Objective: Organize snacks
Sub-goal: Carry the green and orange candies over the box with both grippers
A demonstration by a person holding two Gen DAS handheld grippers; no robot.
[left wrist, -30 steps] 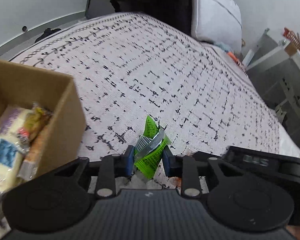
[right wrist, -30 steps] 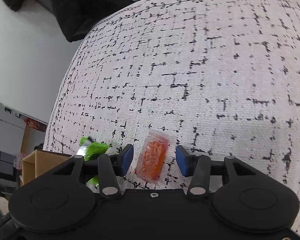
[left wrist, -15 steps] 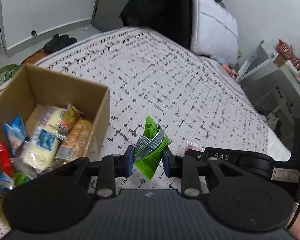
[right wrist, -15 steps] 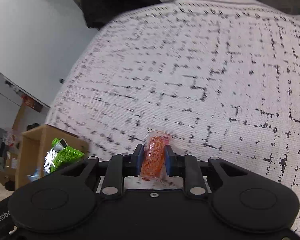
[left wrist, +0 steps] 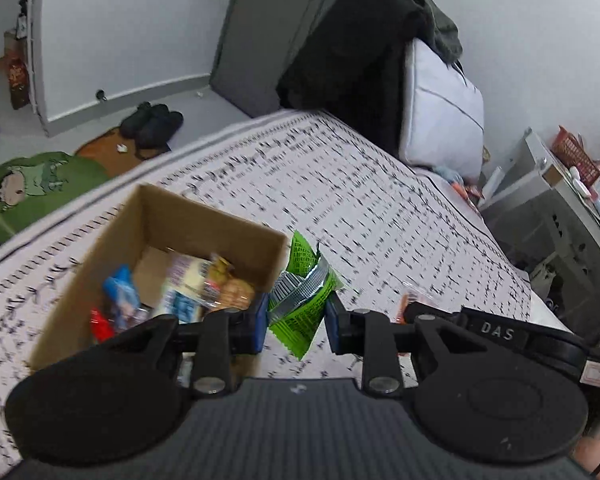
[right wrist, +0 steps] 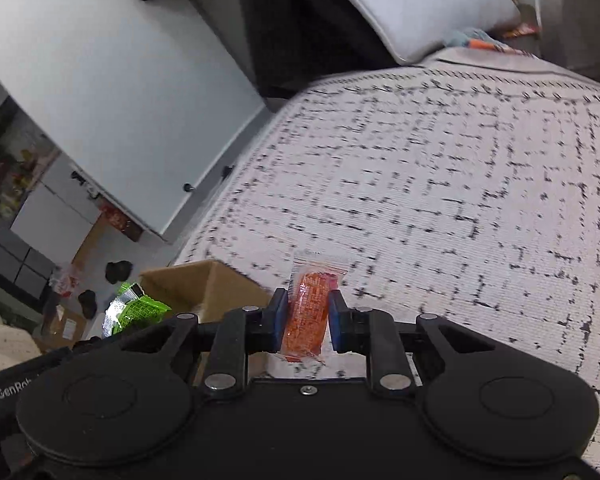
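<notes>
Nearest in the left wrist view, the left gripper (left wrist: 296, 326) has its blue-padded fingers (left wrist: 257, 326) clenched on a green snack packet (left wrist: 302, 300) with a silver band, held clear of the bed (left wrist: 380, 216). The packet hangs just beside the near right corner of an open cardboard box (left wrist: 228, 232) that sits on the bed's white, black-flecked cover. Inside the box lie several wrapped snacks (left wrist: 188, 284): a blue one, a red one, a pale one and a biscuit pack; they are blurred.

In the right wrist view, the right gripper (right wrist: 308, 322) grips an orange snack packet (right wrist: 309, 312) in clear wrap, standing upright between its fingers (right wrist: 278, 320), above the cover. The box and the green packet show to its lower left.

Farther along the bed, a white pillow (left wrist: 440, 116) leans at the head, with dark clothing (left wrist: 360, 48) draped behind it. On the floor beyond the bed's edge lie a pair of black shoes (left wrist: 152, 122) and a green mat (left wrist: 40, 184).
</notes>
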